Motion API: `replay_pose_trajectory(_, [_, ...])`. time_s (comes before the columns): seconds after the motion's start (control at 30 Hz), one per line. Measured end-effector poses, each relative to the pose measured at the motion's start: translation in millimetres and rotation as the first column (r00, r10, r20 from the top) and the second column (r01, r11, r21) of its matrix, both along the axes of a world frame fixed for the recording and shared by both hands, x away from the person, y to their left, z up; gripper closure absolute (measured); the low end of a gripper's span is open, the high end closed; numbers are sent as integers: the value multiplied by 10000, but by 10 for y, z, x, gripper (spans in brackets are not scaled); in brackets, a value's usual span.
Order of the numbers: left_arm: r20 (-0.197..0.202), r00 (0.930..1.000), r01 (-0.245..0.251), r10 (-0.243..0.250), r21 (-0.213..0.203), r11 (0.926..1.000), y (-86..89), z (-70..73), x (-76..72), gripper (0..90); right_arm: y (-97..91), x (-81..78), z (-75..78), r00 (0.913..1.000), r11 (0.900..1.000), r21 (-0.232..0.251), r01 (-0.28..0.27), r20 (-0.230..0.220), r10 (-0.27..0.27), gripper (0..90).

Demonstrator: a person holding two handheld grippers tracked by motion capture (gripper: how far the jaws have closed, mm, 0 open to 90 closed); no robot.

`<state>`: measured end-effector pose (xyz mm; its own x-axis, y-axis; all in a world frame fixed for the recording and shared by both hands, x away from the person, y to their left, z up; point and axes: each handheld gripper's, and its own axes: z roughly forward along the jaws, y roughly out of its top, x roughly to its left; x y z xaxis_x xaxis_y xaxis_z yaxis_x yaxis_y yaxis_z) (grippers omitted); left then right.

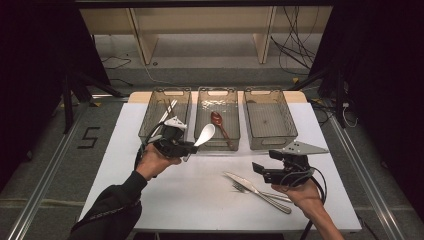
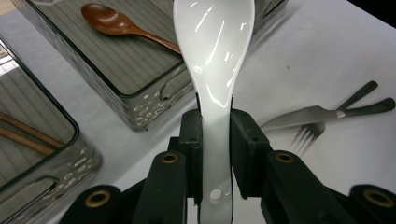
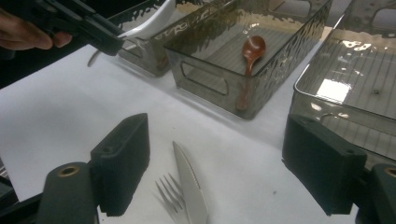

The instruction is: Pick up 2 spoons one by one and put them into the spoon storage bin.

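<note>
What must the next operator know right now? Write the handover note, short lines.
Left tongs: shut on the white ceramic spoon, held up near the middle bin.
Right tongs: open, nothing held, above the knife and fork on the table.
Done: wooden spoon in the middle bin, chopsticks in the left bin.
Left: probably bin the white spoon, then knife and fork; right bin holds nothing.
</note>
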<state>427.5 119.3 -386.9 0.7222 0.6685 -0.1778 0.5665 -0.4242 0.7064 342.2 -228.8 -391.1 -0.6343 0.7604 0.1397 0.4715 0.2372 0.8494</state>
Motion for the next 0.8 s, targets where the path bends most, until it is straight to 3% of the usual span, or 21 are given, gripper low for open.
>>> replay_pose_trajectory(0.8, [168, 9960, -867, 874, -392, 9955, -210, 134, 594, 751, 8, 7, 8, 10000, 10000, 35, -55, 68, 55, 224])
